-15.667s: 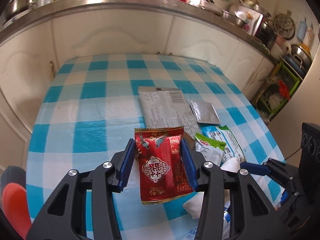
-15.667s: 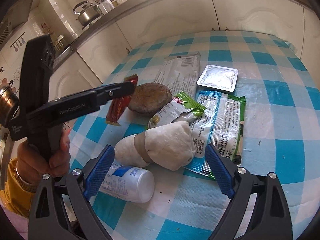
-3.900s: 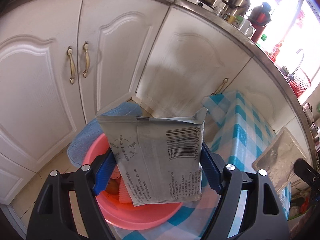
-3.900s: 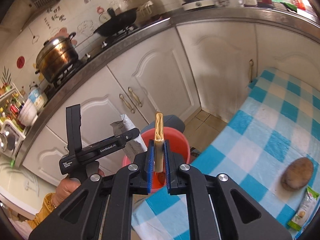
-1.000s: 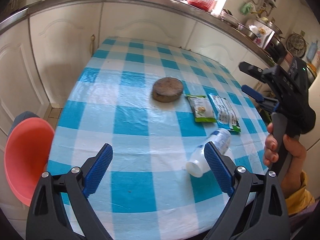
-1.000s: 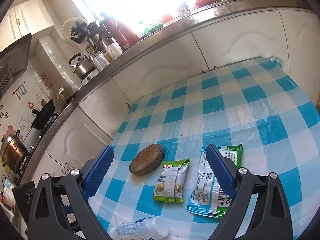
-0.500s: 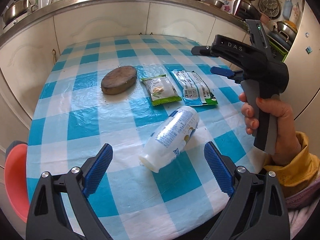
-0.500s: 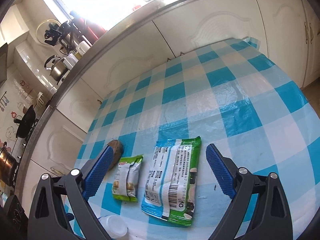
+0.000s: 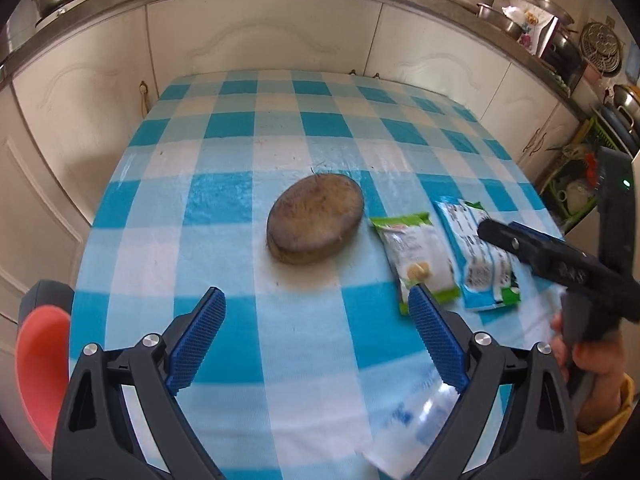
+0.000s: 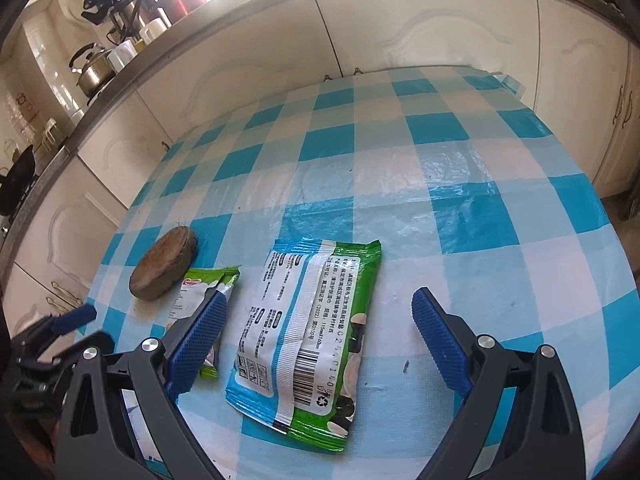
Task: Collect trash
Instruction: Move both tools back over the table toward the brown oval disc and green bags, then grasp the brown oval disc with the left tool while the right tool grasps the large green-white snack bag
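On the table (image 9: 224, 200) the round slab (image 9: 316, 218) lies left of the small packet (image 9: 416, 256), with the large packet (image 10: 312, 332) just right of that. A basin (image 9: 40, 372) sits below the table's left edge.

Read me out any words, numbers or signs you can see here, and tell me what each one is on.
"(2022)": on the large green wrapper, near a barcode and a recycling sign.
Its other print: too small to read.
Small green packet: logo unreadable.
White bottle: blue print blurred.

Black left gripper (image 9: 316, 342), blue ribbed pads (image 9: 197, 342), silver screws, yellow sleeve (image 9: 608, 426)
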`<state>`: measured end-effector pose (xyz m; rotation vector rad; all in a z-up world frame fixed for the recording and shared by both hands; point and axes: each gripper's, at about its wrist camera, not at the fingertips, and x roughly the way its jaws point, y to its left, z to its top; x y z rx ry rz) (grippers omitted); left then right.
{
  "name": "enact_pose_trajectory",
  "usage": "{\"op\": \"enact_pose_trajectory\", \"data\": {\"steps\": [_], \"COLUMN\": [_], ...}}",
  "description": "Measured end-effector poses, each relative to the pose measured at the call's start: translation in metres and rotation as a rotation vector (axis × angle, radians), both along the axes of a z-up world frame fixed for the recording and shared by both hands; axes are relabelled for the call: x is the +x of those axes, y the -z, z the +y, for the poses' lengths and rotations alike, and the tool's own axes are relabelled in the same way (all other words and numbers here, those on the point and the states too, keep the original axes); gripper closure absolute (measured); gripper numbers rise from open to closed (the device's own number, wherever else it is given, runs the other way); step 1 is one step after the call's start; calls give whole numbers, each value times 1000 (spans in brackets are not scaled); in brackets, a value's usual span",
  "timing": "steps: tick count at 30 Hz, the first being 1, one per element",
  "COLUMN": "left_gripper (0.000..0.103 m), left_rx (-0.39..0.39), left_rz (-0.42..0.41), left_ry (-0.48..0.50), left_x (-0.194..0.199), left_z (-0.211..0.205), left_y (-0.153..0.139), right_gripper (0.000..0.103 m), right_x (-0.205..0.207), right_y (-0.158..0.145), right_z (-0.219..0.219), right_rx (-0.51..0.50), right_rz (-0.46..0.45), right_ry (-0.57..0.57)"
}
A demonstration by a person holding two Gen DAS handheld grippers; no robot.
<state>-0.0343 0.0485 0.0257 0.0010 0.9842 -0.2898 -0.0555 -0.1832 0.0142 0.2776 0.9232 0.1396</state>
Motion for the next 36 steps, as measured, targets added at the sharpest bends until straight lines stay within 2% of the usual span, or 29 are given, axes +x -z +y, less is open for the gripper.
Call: {"op": "enact_pose_trajectory", "data": {"steps": [5, 9, 14, 25, 30, 34, 36], "left_gripper": [10, 10, 10, 11, 13, 23, 25], "left_rx": [50, 74, 79, 151, 147, 141, 139], "left_rz": [10, 29, 33, -14, -35, -49, -51], "left_ry": [14, 6, 9, 41, 29, 35, 32], "left_x": [30, 50, 63, 72, 72, 71, 71], "left_z": [-8, -8, -11, -27, -29, -32, -33], "left_y": [14, 24, 28, 35, 36, 34, 34], "right_gripper": [10, 10, 10, 10, 10, 10, 10], "right_x": [1, 2, 4, 9, 10, 10, 11], "right_y": [5, 8, 8, 9, 9, 9, 10], "right_z": [11, 16, 19, 20, 22, 27, 29], "right_rx": [-97, -137, -149, -174, -187, -205, -217], "right_rz": [5, 4, 5, 11, 12, 14, 15], "right_ry": [-25, -43, -54, -54, -67, -88, -100]}}
